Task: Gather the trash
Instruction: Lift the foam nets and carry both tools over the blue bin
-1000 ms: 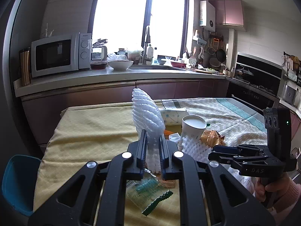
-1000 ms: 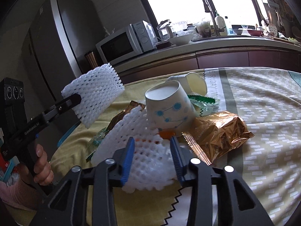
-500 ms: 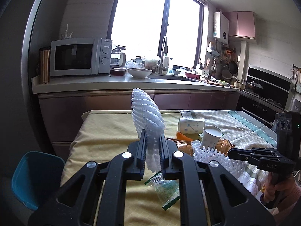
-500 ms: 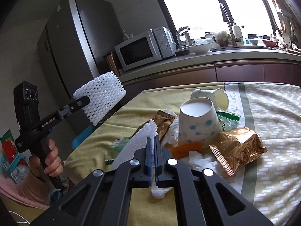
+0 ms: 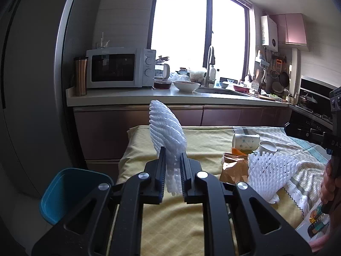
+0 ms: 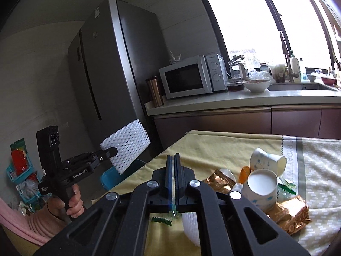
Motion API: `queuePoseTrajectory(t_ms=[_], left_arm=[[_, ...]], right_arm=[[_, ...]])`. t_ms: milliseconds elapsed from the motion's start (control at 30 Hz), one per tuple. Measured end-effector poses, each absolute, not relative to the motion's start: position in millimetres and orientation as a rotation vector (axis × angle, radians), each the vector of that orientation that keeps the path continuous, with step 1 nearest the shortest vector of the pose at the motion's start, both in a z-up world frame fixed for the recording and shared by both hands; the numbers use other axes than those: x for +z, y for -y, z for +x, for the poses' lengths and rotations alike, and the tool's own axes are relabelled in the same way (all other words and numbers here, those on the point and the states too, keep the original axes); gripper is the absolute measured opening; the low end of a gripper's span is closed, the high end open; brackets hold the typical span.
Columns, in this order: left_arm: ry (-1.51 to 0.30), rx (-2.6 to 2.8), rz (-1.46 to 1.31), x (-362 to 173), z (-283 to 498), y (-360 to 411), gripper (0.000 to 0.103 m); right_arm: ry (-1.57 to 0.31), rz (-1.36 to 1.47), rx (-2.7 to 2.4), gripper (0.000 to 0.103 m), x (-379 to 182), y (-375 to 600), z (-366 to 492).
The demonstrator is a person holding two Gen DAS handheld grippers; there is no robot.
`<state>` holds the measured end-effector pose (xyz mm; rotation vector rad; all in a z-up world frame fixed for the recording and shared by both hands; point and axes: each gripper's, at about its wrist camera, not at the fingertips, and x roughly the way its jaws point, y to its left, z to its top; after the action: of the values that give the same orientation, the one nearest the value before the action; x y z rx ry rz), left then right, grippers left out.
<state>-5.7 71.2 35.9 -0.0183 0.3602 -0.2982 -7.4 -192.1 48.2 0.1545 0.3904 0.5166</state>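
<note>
My left gripper (image 5: 172, 168) is shut on a white foam net sleeve (image 5: 166, 134) and holds it up off the table's left end; it also shows in the right wrist view (image 6: 125, 149). My right gripper (image 6: 173, 179) is shut on a second white foam net (image 5: 268, 175), which hangs under it (image 6: 191, 228) above the table. On the yellow tablecloth (image 5: 204, 140) lie two paper cups (image 6: 261, 186), gold snack wrappers (image 6: 292, 213) and a green-edged wrapper (image 6: 287, 188). A blue bin (image 5: 70, 192) stands on the floor left of the table.
A counter (image 5: 170, 97) runs behind the table with a microwave (image 5: 119, 68), a copper flask (image 5: 80, 75), a bowl (image 5: 186, 86) and a sink. A grey fridge (image 6: 110, 68) stands at the left. A leaflet (image 5: 315, 219) lies at the table's right edge.
The right gripper closed on the second foam net and lifted it off the pile. Both grippers have pulled back and to the left, and the blue bin shows more.
</note>
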Motion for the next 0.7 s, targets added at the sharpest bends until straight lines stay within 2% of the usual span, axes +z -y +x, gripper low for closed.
queuePoseTrajectory(t_ms=[33, 100, 133, 167, 200, 400, 467, 500, 533, 567, 700], left_arm=[[-0.361, -0.287, -0.025, 36, -7, -77, 0.013], [-0.367, -0.271, -0.03, 35, -10, -85, 0.013], [-0.37, -0.265, -0.031, 33, -12, -88, 0.013], [-0.374, -0.262, -0.033, 32, -12, -90, 0.013], [-0.38, -0.262, -0.033, 30, -11, -92, 0.013], [-0.417, -0.272, -0.023, 13, -11, -91, 0.013], [-0.427, -0.271, -0.016, 7, -9, -88, 0.013], [-0.432, -0.27, -0.016, 6, -6, -89, 0.013], [-0.437, -0.265, -0.014, 4, -5, -89, 0.013], [-0.439, -0.257, -0.011, 3, -5, -90, 0.013], [-0.438, -0.209, -0.005, 4, -7, -103, 0.013]], right_arm=[[-0.394, 0.133, 0.505, 0.002, 51, 189, -5], [-0.441, 0.123, 0.498, 0.019, 50, 187, 4], [-0.47, 0.121, 0.475, 0.047, 46, 189, 7], [-0.483, 0.126, 0.44, 0.07, 40, 194, 8], [-0.491, 0.138, 0.412, 0.072, 35, 197, 6], [-0.617, 0.261, 0.333, 0.07, -12, 230, -1], [-0.647, 0.282, 0.35, 0.043, -23, 230, 1], [-0.663, 0.298, 0.365, 0.034, -28, 229, 3], [-0.672, 0.314, 0.389, 0.015, -32, 228, 5], [-0.67, 0.319, 0.409, 0.009, -32, 226, 6], [-0.614, 0.267, 0.411, 0.009, -16, 213, 4]])
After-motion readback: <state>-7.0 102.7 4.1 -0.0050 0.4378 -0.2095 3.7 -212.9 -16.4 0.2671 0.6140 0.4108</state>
